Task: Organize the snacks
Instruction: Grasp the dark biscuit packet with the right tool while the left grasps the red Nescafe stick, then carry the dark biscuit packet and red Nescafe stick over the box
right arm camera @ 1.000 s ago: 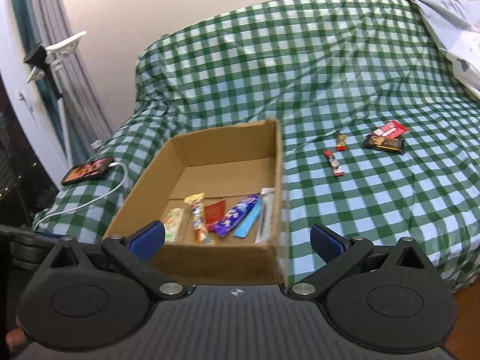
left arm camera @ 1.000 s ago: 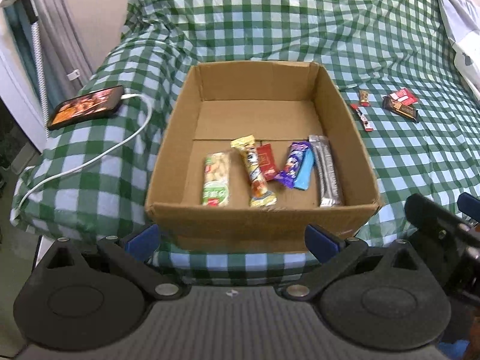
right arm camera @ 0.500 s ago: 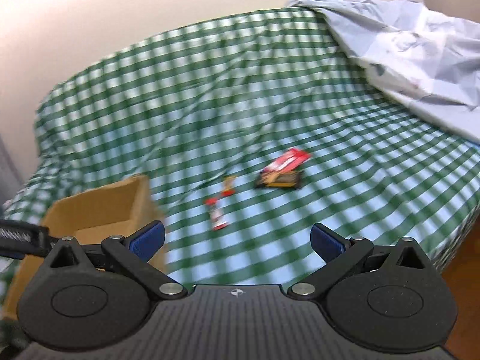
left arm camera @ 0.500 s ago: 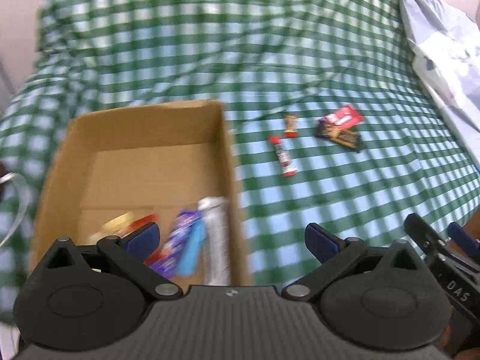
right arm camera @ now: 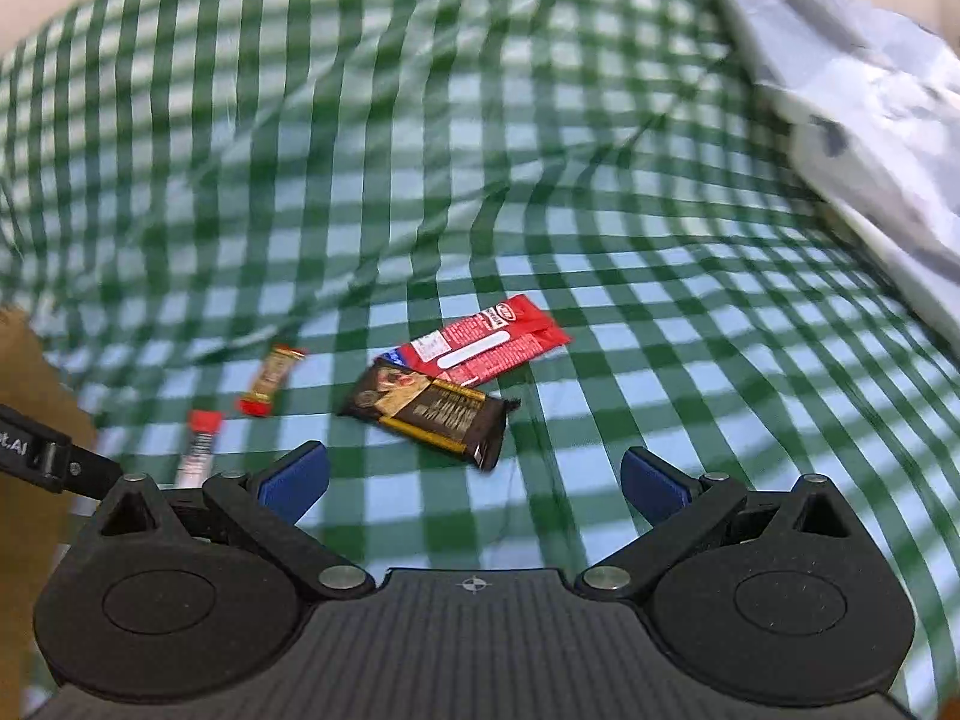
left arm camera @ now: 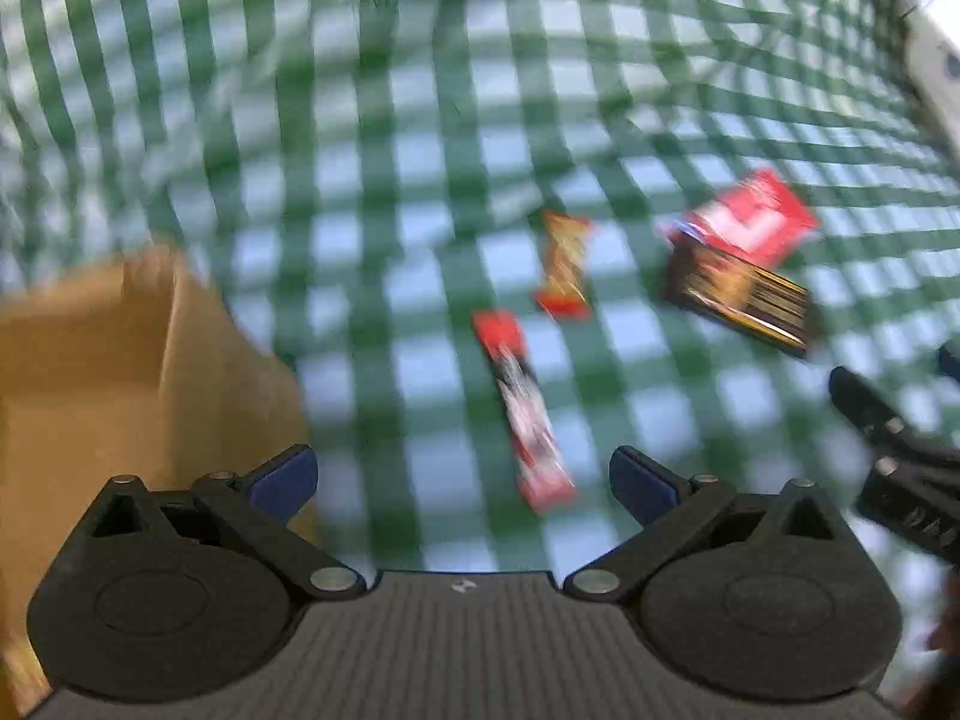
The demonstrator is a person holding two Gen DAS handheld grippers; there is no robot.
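Observation:
Several loose snacks lie on the green checked bedspread (right arm camera: 420, 180). A thin red-and-white bar (left arm camera: 525, 408) lies just ahead of my open, empty left gripper (left arm camera: 462, 474); it also shows in the right wrist view (right arm camera: 198, 450). A small gold-and-red candy (left arm camera: 564, 267) (right arm camera: 271, 379) lies beyond it. A dark chocolate bar (right arm camera: 429, 411) (left arm camera: 741, 294) with a red packet (right arm camera: 486, 348) (left arm camera: 750, 222) against it lies just ahead of my open, empty right gripper (right arm camera: 474, 474). The cardboard box (left arm camera: 108, 360) is at the left.
A pale blue-grey sheet (right arm camera: 852, 108) is bunched at the right of the bed. The right gripper's body (left arm camera: 894, 468) shows at the right edge of the left wrist view. The left gripper's body (right arm camera: 42, 450) shows at the left of the right wrist view.
Both grippers have swung right and forward, away from the box toward the loose snacks, which now sit much closer. Both stayed open and empty.

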